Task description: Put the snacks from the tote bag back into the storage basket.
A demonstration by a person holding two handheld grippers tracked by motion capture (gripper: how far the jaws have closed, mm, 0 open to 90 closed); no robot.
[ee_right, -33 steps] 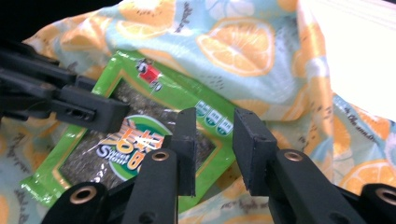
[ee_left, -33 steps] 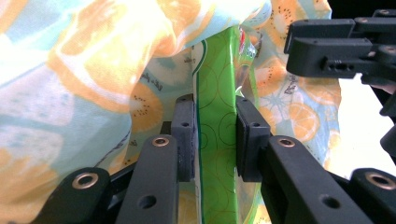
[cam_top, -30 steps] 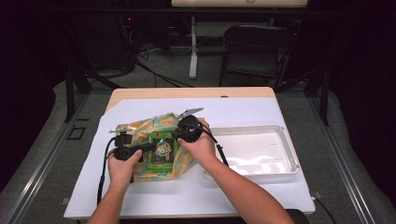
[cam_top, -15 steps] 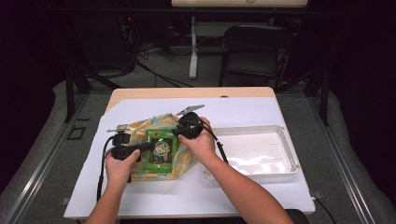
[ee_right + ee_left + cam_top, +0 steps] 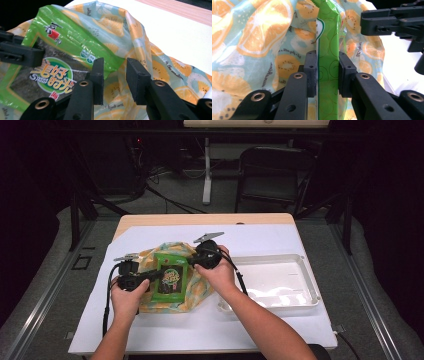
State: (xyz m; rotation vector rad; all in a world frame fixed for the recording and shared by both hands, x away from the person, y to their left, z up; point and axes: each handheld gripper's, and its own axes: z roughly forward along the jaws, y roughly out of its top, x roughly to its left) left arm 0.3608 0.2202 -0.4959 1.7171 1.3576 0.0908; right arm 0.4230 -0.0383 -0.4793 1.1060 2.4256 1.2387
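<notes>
A green snack packet (image 5: 170, 277) lies tilted over a fruit-print bag (image 5: 187, 297) on the white sheet. My left gripper (image 5: 151, 276) is shut on the packet's left edge; in the left gripper view its pads (image 5: 310, 72) press the green packet (image 5: 328, 37) from both sides. My right gripper (image 5: 192, 262) sits at the packet's right top corner. Its jaws have just been opening: in the right gripper view the right gripper (image 5: 114, 72) stands apart, with the corner of the packet (image 5: 57, 65) in the gap, untouched by the pads. The bag (image 5: 140, 32) lies behind.
A clear plastic tray (image 5: 280, 280) stands to the right of the bag, close to the right forearm. The white sheet (image 5: 280, 330) covers most of the wooden table (image 5: 200, 219). Chairs and cables lie beyond the far edge.
The right gripper's jaws have spread off the packet's corner. Both hands stay nearly where they were, and the left gripper keeps its hold on the packet.
</notes>
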